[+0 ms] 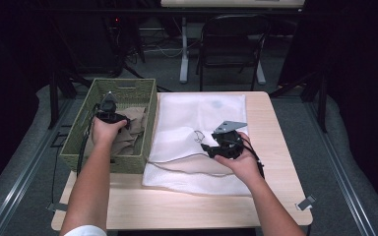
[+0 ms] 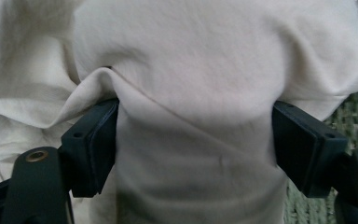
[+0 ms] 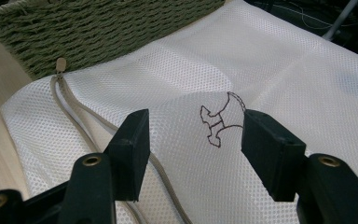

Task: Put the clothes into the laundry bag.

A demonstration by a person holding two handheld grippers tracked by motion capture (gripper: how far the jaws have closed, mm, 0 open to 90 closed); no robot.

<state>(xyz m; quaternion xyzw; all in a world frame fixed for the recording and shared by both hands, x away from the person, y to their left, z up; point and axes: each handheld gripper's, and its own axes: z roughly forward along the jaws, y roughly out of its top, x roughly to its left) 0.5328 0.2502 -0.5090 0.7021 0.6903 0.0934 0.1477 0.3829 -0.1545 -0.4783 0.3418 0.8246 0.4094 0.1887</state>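
High view: left gripper [image 1: 109, 109] sits down in the woven basket [image 1: 146, 123] on the beige cloth [image 1: 128, 132]; right gripper [image 1: 215, 145] over the mesh bag [image 1: 187, 123].
Left gripper view: jaws apart, cloth bulging between, pads touching it.
Right gripper view: jaws apart, empty, above the bag's zipper [image 3: 70, 105].

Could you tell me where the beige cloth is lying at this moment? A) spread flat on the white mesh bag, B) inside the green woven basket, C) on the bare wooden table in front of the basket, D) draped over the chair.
B: the beige cloth lies crumpled inside the green woven basket, with the left gripper down on it.
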